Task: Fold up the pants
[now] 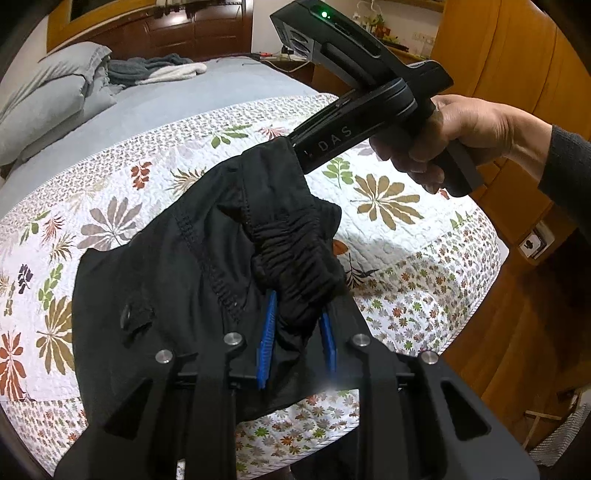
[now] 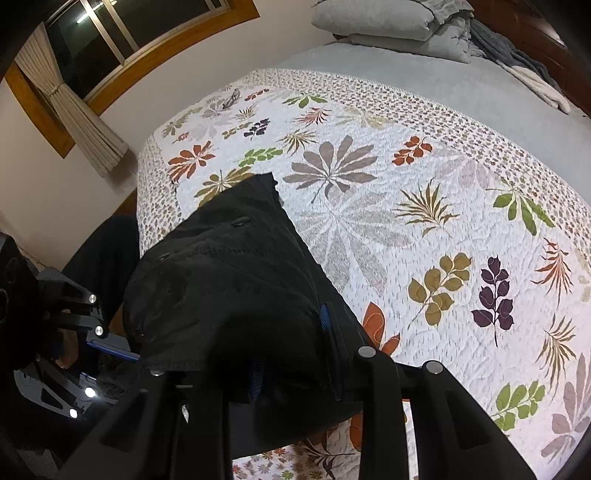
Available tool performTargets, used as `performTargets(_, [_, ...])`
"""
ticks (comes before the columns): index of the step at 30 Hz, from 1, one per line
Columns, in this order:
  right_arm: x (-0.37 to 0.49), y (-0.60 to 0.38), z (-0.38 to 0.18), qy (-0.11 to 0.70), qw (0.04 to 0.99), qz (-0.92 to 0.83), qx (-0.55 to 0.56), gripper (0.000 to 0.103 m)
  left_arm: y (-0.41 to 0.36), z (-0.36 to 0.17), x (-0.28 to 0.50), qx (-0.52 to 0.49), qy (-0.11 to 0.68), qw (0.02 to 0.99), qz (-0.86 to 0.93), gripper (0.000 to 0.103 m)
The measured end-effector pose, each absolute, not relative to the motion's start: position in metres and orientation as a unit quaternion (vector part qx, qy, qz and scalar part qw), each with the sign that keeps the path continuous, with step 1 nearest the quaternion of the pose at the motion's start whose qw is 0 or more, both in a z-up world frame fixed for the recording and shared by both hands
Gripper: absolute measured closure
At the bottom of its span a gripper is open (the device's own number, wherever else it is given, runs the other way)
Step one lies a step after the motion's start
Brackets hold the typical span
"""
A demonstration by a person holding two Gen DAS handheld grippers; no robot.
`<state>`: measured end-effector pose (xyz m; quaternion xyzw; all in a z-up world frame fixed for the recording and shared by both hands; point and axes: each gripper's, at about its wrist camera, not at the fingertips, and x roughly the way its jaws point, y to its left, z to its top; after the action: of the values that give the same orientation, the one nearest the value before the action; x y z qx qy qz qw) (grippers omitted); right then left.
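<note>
Overhead, both tongs grip the black pants (image 1: 192,266) above the leaf-print quilt (image 1: 388,206). The left tongs (image 1: 295,332) pinch the bunched elastic waistband between blue pads (image 1: 267,328); the right tongs (image 2: 291,354) clamp another part, whose cloth hides most of their fingers. Beyond them lie grey pillows (image 2: 388,22) and a folded blanket (image 1: 155,70); a wooden door (image 1: 517,55) stands right.

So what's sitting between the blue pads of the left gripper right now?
A bunched fold of the black fabric pants, at the gathered elastic waistband, is pinched between the left gripper's blue pads. The left wrist view shows this.
</note>
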<state>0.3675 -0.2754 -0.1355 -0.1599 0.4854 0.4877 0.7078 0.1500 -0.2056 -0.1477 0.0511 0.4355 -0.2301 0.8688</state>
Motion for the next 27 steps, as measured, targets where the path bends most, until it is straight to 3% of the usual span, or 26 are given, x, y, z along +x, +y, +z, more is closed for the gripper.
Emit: performTargets(27, [0.360,-0.304,-0.186,0.469,0.717,0.460,-0.235,0.074,-0.225,-0.211,0.165,0.043,0.508,0.828,-0.235,0.082])
